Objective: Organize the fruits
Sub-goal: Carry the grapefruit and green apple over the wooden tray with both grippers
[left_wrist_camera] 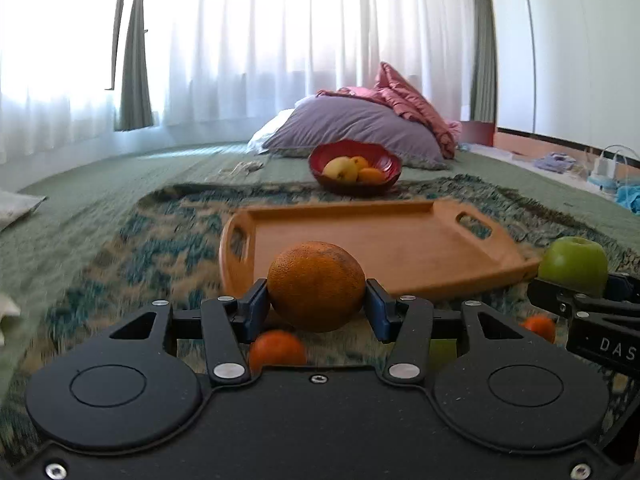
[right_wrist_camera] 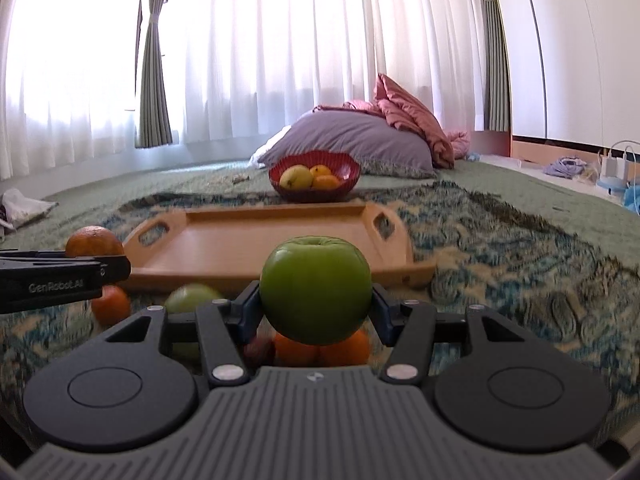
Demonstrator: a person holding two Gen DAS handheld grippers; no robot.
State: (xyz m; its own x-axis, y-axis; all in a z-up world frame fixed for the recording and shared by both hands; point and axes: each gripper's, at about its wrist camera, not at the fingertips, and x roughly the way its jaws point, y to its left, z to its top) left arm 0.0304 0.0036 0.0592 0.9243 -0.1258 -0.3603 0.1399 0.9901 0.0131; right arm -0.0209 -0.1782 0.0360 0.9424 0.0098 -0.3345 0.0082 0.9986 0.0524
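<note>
Both fruits are in carry, the left gripper [left_wrist_camera: 316,304] with fingers clamped on the orange [left_wrist_camera: 316,286] and the right gripper [right_wrist_camera: 316,304] on the green apple [right_wrist_camera: 315,289], both above the rug [right_wrist_camera: 500,256] just short of the wooden tray's [right_wrist_camera: 280,258] near edge; next, I judge, comes setting them inside.

2 green apples [right_wrist_camera: 315,290], 1 tray [right_wrist_camera: 224,248]

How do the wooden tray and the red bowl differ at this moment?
The wooden tray is flat, rectangular, with cut-out handles; the red bowl is round and deep with a wavy rim. The tray holds nothing, while the bowl holds yellow and orange fruit. The tray lies nearer the grippers, the bowl behind it. Both rest on the patterned rug.
</note>
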